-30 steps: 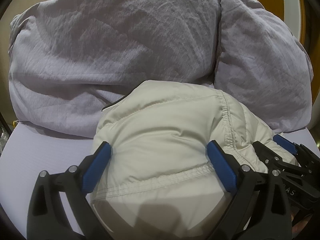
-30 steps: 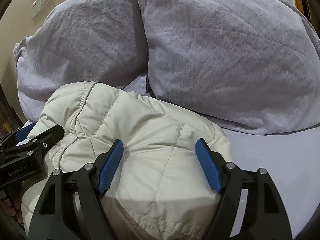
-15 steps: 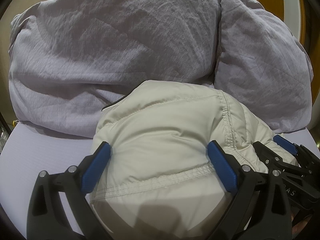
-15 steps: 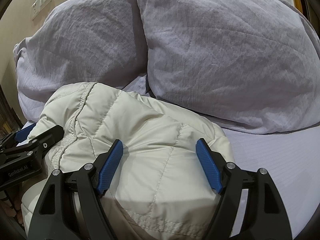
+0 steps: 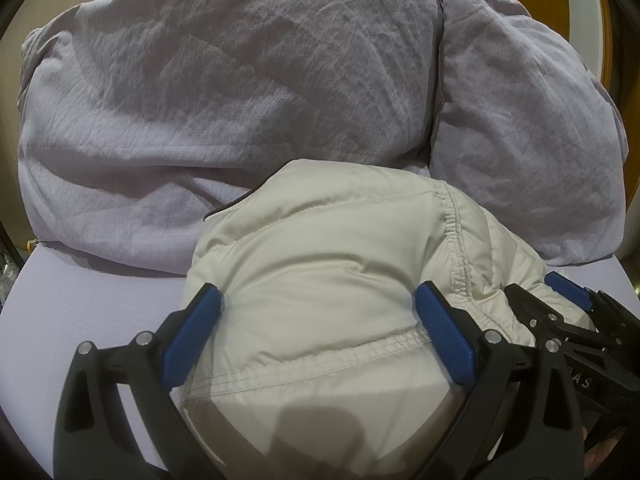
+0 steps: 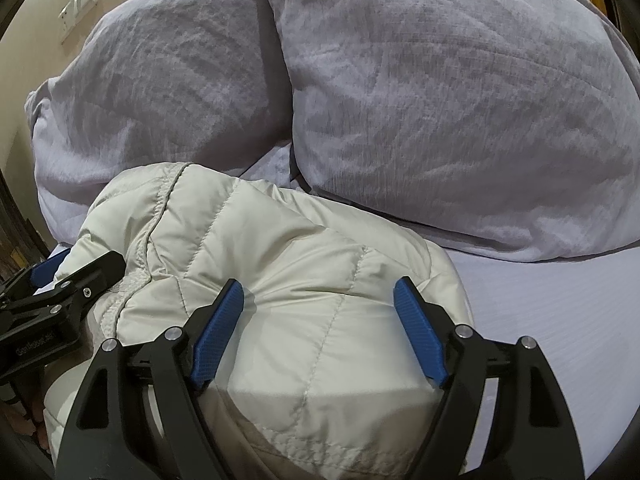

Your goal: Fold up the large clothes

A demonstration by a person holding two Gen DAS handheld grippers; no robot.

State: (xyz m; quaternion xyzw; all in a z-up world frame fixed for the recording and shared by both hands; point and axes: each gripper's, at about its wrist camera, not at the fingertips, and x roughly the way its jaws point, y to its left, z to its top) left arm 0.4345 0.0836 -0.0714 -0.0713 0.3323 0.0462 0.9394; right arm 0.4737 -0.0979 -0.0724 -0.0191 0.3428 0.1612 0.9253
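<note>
A cream quilted puffer jacket (image 5: 320, 272) lies bunched on the bed, right in front of both grippers; it also shows in the right wrist view (image 6: 280, 264). My left gripper (image 5: 316, 320) is wide open, its blue pads (image 5: 192, 332) on either side of the jacket's bulk. My right gripper (image 6: 320, 320) is also wide open around the jacket, pads (image 6: 420, 340) pressing its sides. Each gripper shows in the other's view: the right at the lower right (image 5: 560, 320), the left at the lower left (image 6: 60, 292).
Two large lilac-grey pillows (image 5: 224, 92) (image 6: 460, 100) stand just behind the jacket. The lilac bed sheet (image 6: 560, 312) spreads to the right and to the left (image 5: 80, 300). A wall with a switch plate (image 6: 78, 4) is at the back left.
</note>
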